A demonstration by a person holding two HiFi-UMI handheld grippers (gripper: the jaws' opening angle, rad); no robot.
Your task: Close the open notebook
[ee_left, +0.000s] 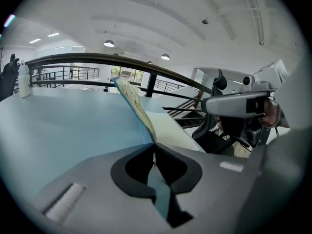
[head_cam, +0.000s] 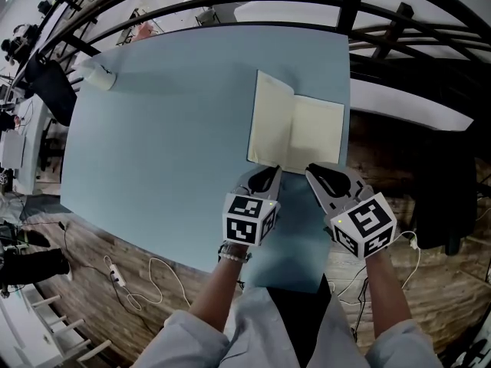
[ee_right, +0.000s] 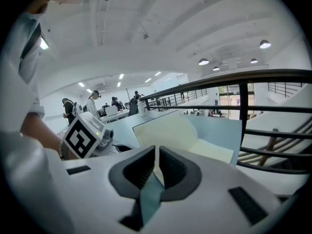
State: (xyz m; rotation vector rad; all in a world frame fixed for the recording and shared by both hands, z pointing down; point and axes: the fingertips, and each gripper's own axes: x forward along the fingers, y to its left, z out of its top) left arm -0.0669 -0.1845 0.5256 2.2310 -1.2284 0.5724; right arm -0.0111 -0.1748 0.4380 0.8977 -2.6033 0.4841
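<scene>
Left hand-held gripper (head_cam: pixel 268 176) pinches the near edge of the open notebook's (head_cam: pixel 318 133) light, floppy left cover (head_cam: pixel 268 121), holding it raised off the table (head_cam: pixel 153 129); right hand-held gripper (head_cam: pixel 314 173), closed and empty, sits by the right page

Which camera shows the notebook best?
The head view: it shows the whole open notebook from above, both pages. The left gripper view shows only one raised half edge-on, pinched by the left gripper. The right gripper view shows the pages low and slanted.

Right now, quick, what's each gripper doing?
Left gripper: closed on the lifted left side of the notebook.
Right gripper: closed, holding nothing.
</scene>
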